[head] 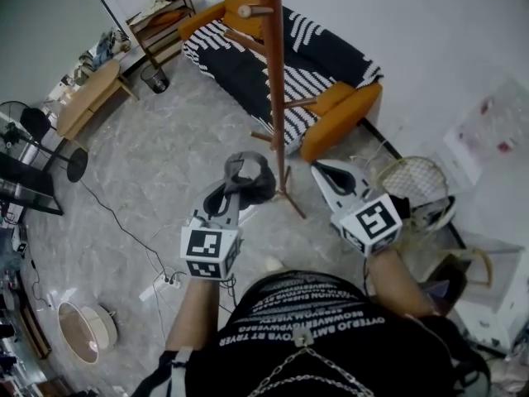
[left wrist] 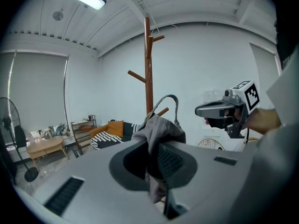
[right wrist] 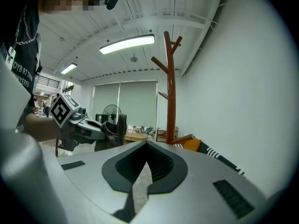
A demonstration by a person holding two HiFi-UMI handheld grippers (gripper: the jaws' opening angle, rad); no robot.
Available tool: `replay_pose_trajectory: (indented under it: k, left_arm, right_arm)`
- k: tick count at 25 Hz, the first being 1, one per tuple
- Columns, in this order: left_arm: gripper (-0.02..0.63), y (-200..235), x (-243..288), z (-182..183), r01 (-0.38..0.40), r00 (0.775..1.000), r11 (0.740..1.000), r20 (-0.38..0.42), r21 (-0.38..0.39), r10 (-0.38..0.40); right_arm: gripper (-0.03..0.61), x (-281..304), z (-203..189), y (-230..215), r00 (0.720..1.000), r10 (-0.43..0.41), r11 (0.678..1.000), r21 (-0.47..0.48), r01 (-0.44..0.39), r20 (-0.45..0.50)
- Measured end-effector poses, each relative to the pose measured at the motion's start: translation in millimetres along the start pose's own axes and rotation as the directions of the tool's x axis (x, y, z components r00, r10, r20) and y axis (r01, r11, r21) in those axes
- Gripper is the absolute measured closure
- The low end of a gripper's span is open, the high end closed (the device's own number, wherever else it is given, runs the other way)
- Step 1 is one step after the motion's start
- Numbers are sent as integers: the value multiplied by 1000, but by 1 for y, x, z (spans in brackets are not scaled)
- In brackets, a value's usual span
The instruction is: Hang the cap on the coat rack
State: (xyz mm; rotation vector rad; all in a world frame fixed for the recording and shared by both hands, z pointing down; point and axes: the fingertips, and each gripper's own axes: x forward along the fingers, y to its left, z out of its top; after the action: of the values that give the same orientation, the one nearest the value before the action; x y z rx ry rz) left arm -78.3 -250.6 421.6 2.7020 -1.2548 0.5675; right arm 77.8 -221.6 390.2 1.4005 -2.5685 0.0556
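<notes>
A grey cap (head: pixel 250 176) is pinched in my left gripper (head: pixel 240 190), which is shut on its fabric. The cap hangs crumpled between the jaws in the left gripper view, its strap loop (left wrist: pixel 169 99) standing up above the cloth (left wrist: pixel 159 134). The brown wooden coat rack (head: pixel 271 73) stands just beyond both grippers, its pole (left wrist: pixel 148 64) rising straight ahead with several short pegs. My right gripper (head: pixel 324 170) is to the right of the pole's foot, shut and holding nothing. In the right gripper view the rack (right wrist: pixel 170 87) is ahead, and the left gripper (right wrist: pixel 81 127) with the cap (right wrist: pixel 114 127) is at left.
A black-and-white striped sofa (head: pixel 289 52) with orange cushions stands behind the rack. A wooden table (head: pixel 91 98), a shelf (head: pixel 161 15) and a small bin (head: pixel 154 78) are at far left, a fan (head: pixel 37 126) nearer. A wire basket (head: pixel 415 179) sits right. A cable and power strip (head: pixel 165 281) lie on the floor.
</notes>
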Motion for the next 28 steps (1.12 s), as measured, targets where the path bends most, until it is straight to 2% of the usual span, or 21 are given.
replay_pose_trajectory:
  k: [11, 20, 28]
  left_arm:
    - [595, 5, 19, -11, 111, 994, 993, 9, 29, -111]
    - [595, 4, 41, -15, 158, 987, 987, -3, 18, -158]
    - [595, -8, 62, -27, 164, 986, 986, -26, -9, -164]
  right_arm:
    - [586, 8, 1, 8, 996, -91, 996, -20, 91, -10]
    - [586, 0, -6, -2, 988, -148, 989, -5, 148, -49]
    - [586, 10, -20, -12, 990, -112, 994, -5, 112, -80]
